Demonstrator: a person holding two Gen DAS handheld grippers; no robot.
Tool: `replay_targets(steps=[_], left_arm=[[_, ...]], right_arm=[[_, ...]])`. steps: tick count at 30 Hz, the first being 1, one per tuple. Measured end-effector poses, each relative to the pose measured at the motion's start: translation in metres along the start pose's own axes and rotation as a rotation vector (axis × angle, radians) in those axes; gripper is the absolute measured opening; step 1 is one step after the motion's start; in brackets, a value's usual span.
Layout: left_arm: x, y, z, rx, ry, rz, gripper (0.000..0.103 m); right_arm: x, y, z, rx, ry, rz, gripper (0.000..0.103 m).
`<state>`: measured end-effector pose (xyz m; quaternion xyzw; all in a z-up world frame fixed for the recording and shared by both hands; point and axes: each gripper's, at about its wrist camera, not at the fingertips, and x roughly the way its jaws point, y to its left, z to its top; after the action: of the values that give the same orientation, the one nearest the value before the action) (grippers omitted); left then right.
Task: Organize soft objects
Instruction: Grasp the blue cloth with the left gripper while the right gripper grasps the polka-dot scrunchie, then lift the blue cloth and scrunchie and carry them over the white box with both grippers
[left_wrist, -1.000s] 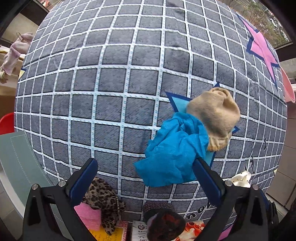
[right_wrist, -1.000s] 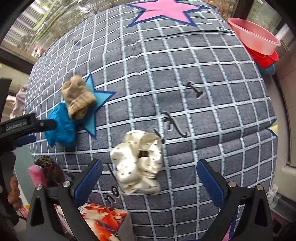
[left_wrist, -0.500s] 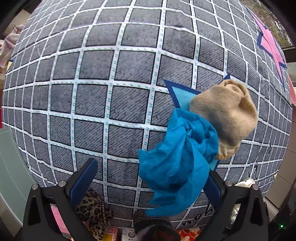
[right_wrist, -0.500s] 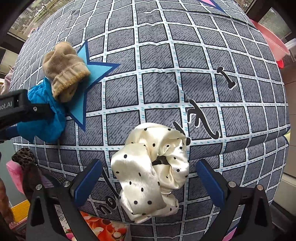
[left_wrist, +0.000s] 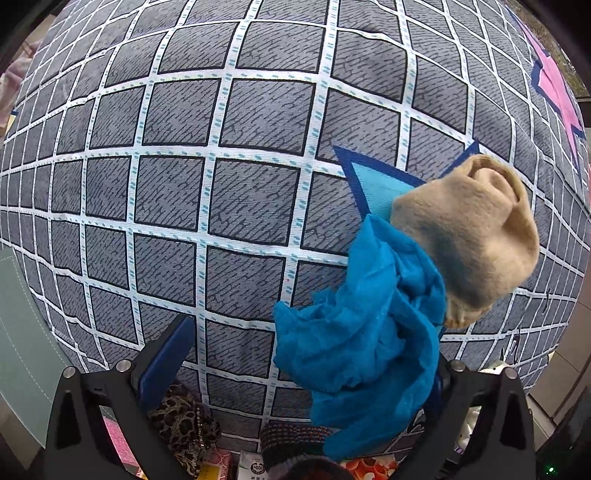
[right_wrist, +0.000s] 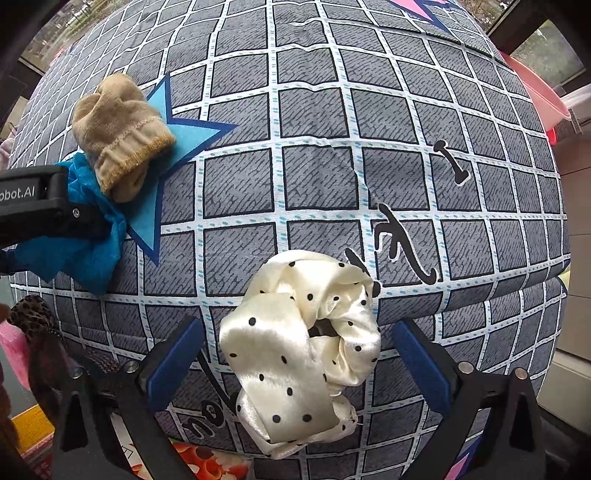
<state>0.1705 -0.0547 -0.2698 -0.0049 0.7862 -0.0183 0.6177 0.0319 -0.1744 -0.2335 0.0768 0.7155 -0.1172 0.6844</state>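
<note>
On the checked cushion (right_wrist: 314, 184): both sets of fingers wide open, empty, left gripper (left_wrist: 303, 369) around blue cloth (left_wrist: 362, 325), right gripper (right_wrist: 295, 362) around dotted scrunchie (right_wrist: 299, 347). Pre-grasp; next, close squarely.

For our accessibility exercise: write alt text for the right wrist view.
A cream polka-dot scrunchie lies between the open jaws of the right gripper on a grey checked cushion. Far left, a tan sock overlaps a crumpled blue cloth.
</note>
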Motion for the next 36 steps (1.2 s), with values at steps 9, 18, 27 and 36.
replay_targets(steps=[9, 18, 27, 36], left_arm=[[-0.020, 0.004, -0.023, 0.024, -0.032, -0.016, 0.078], [-0.052, -0.023, -0.045, 0.179, -0.121, -0.015, 0.029], [-0.098, -0.022, -0.075, 0.242, -0.209, -0.042, 0.029], [-0.143, 0.000, -0.104, 0.235, -0.320, -0.045, 0.029]], right_arm=[[0.007, 0.003, 0.011, -0.026, 0.042, -0.006, 0.099], [-0.013, -0.012, 0.009, -0.018, -0.008, 0.073, 0.027], [-0.054, -0.035, 0.004, 0.028, -0.070, 0.188, 0.027], [-0.096, -0.023, -0.001, 0.004, -0.126, 0.281, 0.027]])
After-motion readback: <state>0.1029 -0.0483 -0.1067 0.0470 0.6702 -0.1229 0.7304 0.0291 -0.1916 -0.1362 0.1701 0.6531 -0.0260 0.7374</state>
